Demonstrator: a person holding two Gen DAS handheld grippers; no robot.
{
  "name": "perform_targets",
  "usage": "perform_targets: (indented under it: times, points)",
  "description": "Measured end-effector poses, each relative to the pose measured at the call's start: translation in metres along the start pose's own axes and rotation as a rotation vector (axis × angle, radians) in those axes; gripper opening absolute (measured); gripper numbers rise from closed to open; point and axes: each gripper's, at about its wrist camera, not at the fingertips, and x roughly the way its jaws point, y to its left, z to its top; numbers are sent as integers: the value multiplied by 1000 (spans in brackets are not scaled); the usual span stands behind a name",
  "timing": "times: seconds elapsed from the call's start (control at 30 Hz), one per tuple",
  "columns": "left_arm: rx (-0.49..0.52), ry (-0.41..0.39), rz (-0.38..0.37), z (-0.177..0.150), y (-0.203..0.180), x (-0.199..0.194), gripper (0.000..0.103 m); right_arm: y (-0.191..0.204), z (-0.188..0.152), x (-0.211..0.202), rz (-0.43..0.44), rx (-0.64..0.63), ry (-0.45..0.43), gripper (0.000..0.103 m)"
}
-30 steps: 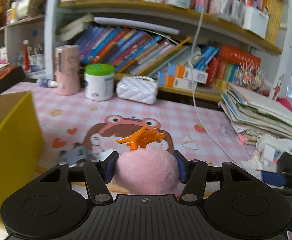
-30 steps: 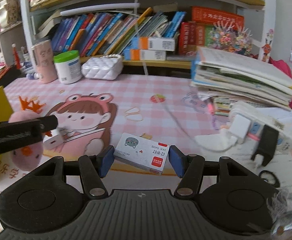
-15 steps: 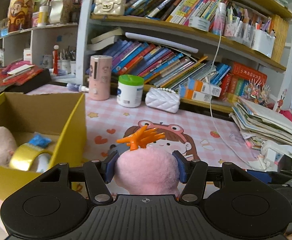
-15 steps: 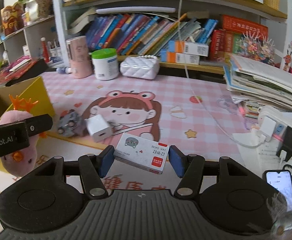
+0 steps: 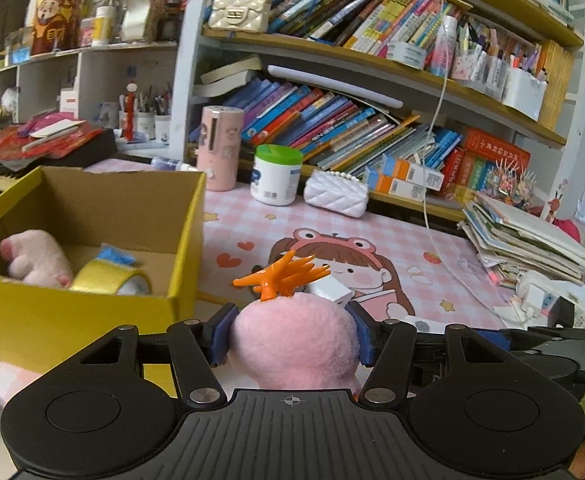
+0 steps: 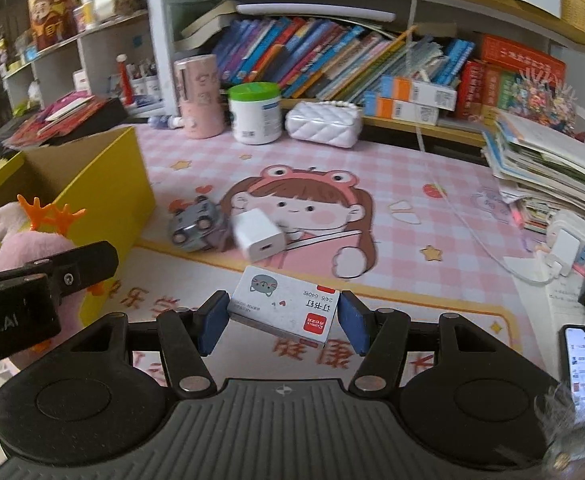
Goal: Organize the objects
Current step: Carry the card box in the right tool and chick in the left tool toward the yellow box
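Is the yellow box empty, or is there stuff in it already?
Not empty. The yellow box is open on top, and inside lie a pink plush toy, a roll of yellow tape and a small blue packet.

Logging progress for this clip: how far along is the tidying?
Partway. Already in the yellow box: a pink plush and tape roll. In hand: the left claw grips a pink toy; the right claw grips a staples box. Left on the mat: white charger, grey toy.

Pink plush [image 5: 295,336], staple box [image 6: 283,305], both held aloft
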Motion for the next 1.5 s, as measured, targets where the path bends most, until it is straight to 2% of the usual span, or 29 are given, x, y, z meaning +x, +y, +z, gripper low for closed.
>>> perform_targets:
  times: [0.6,1.5]
  points:
    - [-50,-16,87,-15,77,-72,57,102,-21,-28,94,-79,0,57]
    - [-63,-46,155,-42,167,-155,57,215,-67,-67,161,-99,-9,57]
